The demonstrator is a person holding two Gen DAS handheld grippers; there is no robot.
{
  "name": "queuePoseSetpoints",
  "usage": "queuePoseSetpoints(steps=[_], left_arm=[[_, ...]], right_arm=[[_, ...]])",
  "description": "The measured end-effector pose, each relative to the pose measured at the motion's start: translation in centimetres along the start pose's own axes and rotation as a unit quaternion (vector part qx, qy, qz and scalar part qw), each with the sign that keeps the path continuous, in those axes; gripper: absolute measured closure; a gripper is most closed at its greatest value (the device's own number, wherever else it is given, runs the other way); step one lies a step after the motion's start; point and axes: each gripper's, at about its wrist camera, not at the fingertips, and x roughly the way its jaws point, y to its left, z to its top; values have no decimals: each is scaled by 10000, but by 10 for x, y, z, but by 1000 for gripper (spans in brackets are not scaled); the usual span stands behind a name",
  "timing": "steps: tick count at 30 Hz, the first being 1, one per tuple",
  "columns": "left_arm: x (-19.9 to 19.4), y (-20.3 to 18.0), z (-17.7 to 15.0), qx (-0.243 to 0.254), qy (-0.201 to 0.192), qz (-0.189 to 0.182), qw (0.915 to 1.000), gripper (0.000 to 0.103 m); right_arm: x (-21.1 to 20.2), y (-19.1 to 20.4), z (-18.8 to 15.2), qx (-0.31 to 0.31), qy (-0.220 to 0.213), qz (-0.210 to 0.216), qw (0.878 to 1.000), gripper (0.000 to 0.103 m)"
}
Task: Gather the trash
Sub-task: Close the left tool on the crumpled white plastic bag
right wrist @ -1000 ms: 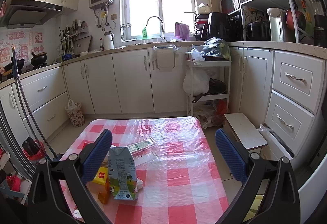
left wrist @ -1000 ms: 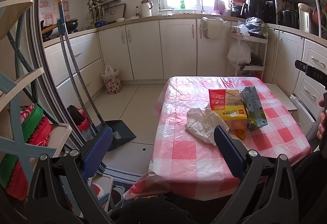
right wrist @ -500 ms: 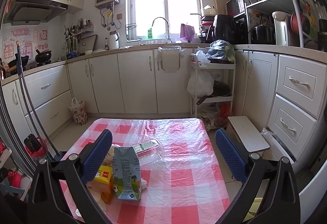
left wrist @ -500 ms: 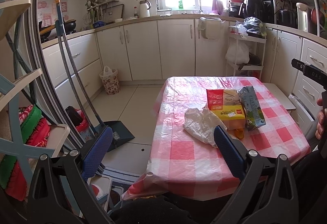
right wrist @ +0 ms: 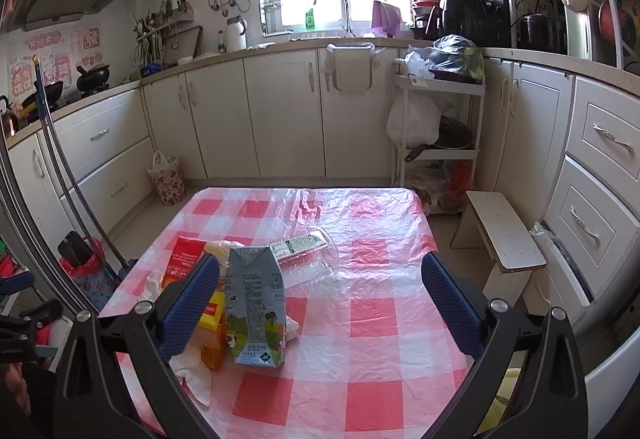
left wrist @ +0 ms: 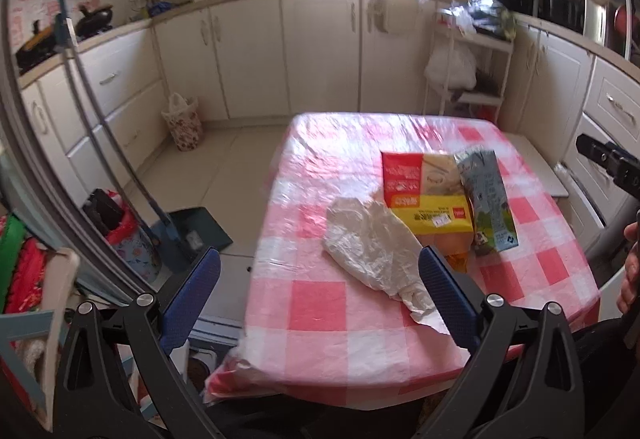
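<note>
Your left gripper (left wrist: 320, 291) hangs with jaws spread wide and empty above the near left edge of the table (left wrist: 320, 343), which wears a red-and-white checked cloth under clear plastic. Your right gripper (right wrist: 320, 295) is likewise spread and empty, over the table's near edge. The trash sits toward the table's middle: a crumpled white bag (left wrist: 372, 239), a red-and-yellow packet (left wrist: 420, 195) touching it, and an upright milk carton (left wrist: 486, 199) just beside the packet. Only your right view shows the flattened clear plastic tray (right wrist: 306, 259) lying behind the carton, and the white stool (right wrist: 504, 239) off the right edge. Only your left view shows the dustpan (left wrist: 200, 231) on the floor.
</note>
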Motion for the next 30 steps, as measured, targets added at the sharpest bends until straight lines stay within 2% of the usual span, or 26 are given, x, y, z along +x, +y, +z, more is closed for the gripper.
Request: queuePoseSetpoints(steps=[5,9,11,15,16,18,19,20,22,26,30], left_arm=[[50,-24,0,520,676,-445,9954,7],[83,-44,5,936,950,-589,9893,7],[103,-46,8,949,1136,-532,9876,7],[133,-39,9,734,1538,-721,9827,8],[135,-36,9,659,1582,-851,9815,12],[140,-29,6,434,1704,-1157,9776,34],[141,-25,5,345,1783,-1245,9755,53],[144,-19,3,194,1893,-1364,9722,76],[146,-12,-2,-11,1990,-1493,9686,93],[134,0,-5,-156,1755,-1630,9708,101],[118,6,-5,-137,1488,-1634,9752,102]], right_arm=[[1,-6,-2,-135,158,-70,9998,6],[2,-18,-2,-16,187,-94,9998,6],[2,-25,-3,105,226,-82,9997,6],[2,-32,-2,181,250,-90,9995,6],[2,-33,-2,186,251,-89,9995,6],[2,-35,-1,175,267,-92,9994,6],[2,-36,-1,185,271,-78,9994,6],[2,-36,-1,191,274,-63,9994,6],[1,-36,-1,180,270,-35,9995,6],[0,-33,0,128,251,-15,9996,6],[0,-28,-1,47,227,8,9997,6]])
